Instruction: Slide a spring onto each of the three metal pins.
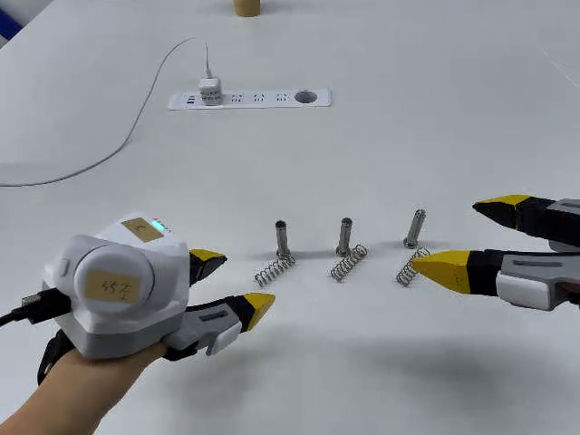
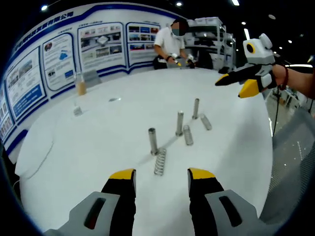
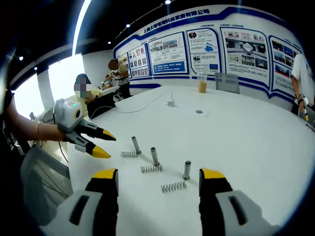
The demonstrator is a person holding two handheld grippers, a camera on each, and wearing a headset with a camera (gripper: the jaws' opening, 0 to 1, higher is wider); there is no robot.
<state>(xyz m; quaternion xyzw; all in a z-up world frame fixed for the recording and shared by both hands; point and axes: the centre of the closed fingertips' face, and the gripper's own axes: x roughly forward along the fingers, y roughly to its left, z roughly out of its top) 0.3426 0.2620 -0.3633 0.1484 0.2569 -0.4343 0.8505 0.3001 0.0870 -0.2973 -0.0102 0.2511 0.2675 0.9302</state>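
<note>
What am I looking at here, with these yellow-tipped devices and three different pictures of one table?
No robot here: a person holds a two-jaw gripper in each hand. One picture comes from a headset camera looking down at the white table; the two round ones come from cameras riding on the grippers. In the head view the left gripper is lower left, the right gripper at the right edge; both are open and hold nothing. Three metal pins stand upright in a row, a spring lying beside each, none slid on yet. Farther back lies a power strip with a charger plugged in.
</note>
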